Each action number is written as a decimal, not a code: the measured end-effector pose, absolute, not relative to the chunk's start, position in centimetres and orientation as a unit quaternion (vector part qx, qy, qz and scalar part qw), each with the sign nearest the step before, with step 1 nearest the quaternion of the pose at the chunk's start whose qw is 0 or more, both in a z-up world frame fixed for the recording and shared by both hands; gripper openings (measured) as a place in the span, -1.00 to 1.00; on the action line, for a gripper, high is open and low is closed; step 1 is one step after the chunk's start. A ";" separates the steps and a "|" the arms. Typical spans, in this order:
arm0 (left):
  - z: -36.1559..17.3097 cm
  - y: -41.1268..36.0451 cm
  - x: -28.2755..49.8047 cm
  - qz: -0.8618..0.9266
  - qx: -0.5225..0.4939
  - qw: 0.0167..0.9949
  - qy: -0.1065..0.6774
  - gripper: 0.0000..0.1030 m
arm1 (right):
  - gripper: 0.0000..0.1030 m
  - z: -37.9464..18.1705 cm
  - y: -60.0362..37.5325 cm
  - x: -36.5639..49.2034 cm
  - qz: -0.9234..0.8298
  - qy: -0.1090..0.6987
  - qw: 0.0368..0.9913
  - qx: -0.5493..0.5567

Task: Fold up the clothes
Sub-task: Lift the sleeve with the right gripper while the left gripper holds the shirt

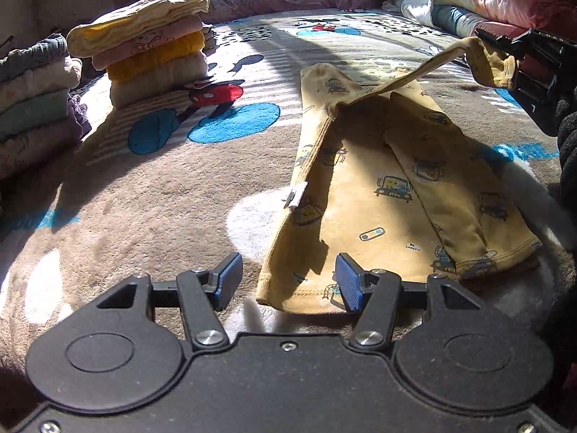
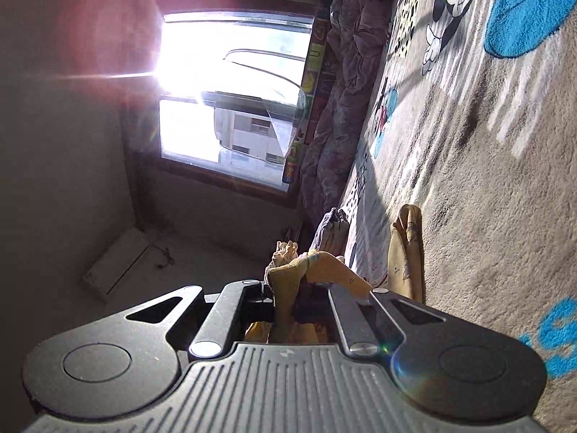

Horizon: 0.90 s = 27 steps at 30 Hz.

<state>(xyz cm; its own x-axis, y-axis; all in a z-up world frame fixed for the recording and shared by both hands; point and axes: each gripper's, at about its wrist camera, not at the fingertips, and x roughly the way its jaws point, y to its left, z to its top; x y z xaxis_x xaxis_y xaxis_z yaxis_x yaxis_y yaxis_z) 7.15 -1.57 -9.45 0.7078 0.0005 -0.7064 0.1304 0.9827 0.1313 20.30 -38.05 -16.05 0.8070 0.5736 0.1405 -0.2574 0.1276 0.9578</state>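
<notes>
A small mustard-yellow knit garment printed with little cartoon cars [image 1: 364, 195] lay on the plush beige cartoon-print blanket [image 1: 162, 187], its body flat and one sleeve already laid along it. The right gripper [image 1: 505, 58] held the far sleeve's cuff up off the blanket, pinched between its fingers, so the fabric ran taut in a diagonal from the shoulder; in the right wrist view the yellow cloth bunched between the closed fingers [image 2: 306, 288]. The left gripper [image 1: 285, 281] hovered low at the garment's near hem, its blue-padded fingers spread wide with nothing between them.

Judging from this, a sleeve fold was under way. The risk was drag: with nothing pinning the body (the left fingers straddled the hem corner without pressing it), a pull across could slide or skew the whole piece and undo the laid sleeve. The grip on the cuff looked bulky, so it could also release unevenly and leave a twisted fold.

Two stacks of folded clothes [image 1: 151, 50] stood well apart at the far left.
</notes>
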 end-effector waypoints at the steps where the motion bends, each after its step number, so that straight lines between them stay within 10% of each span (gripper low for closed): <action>1: -9.5 -1.8 7.0 -0.033 0.096 0.920 0.378 0.07 | -0.82 -16.1 -38.3 20.6 0.281 0.132 0.740 0.597; 14: -10.1 -7.0 4.1 -0.066 0.237 0.914 0.322 -0.79 | -0.82 -16.7 -42.1 23.8 0.267 0.104 0.740 0.609; 27: -9.4 -8.8 3.5 -0.131 0.230 0.908 0.324 -0.69 | -0.82 -16.9 -42.8 23.6 0.290 0.114 0.743 0.593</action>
